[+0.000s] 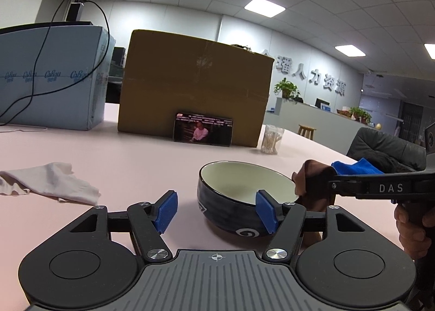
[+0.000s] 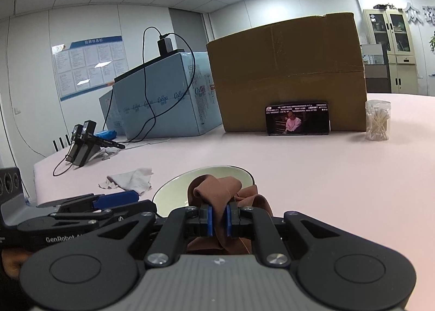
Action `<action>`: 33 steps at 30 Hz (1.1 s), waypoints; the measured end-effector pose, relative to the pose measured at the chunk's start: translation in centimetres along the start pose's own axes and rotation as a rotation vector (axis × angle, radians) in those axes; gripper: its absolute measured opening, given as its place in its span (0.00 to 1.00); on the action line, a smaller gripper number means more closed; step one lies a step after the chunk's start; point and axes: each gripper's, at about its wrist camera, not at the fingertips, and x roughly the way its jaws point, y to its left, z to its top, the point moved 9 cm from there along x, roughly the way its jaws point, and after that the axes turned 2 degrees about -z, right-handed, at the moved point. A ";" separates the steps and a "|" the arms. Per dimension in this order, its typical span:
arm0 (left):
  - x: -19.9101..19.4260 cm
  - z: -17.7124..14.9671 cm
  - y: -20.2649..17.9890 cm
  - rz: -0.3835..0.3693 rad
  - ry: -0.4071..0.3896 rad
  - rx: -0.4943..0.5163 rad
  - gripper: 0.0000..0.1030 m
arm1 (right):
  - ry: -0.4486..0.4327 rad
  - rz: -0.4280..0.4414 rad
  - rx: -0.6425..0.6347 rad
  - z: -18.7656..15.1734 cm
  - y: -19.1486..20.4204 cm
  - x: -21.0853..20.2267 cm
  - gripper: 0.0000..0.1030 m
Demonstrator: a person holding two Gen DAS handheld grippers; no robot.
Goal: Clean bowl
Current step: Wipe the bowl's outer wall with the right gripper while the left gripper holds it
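Blue-padded and spread apart, the left gripper sits right up at the lens with bare table between its pads; the right-hand pad stands just in front of the bowl's near wall, and whether it touches I can't tell. Nothing is gripped there. Over on the other side the right gripper is pinched tight on a brown cloth, a soft wad that bunches up above the jaws and flops toward the rim.

And there's the bowl, dark blue outside with a white swirl, pale glazed inside, sitting upright on the pink table close in front of both tools. My read: ceramic, stiff and fairly weighty, glaze likely slick, and it would chip if knocked. Best hold looks like the rim, one pad inside and one outside the wall, on the left side away from the cloth. A crumpled white rag lies well off to the left, untouched
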 end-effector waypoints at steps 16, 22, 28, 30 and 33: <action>0.4 -0.7 -0.9 -0.014 0.029 0.063 0.62 | 0.017 -0.007 -0.036 -0.7 0.9 -0.5 0.11; 0.5 -0.9 -0.9 -0.017 0.035 0.059 0.62 | 0.026 -0.009 -0.034 -0.9 0.6 -0.1 0.11; 0.3 -0.9 -0.8 -0.028 0.024 0.053 0.62 | 0.071 -0.010 -0.038 -1.8 0.5 0.4 0.11; 0.2 -0.8 -0.7 -0.036 0.015 0.037 0.62 | 0.051 -0.011 -0.038 -1.5 0.6 0.1 0.11; 0.2 -0.7 -0.5 -0.037 0.013 0.025 0.62 | 0.035 -0.007 -0.037 -1.1 0.7 -0.1 0.11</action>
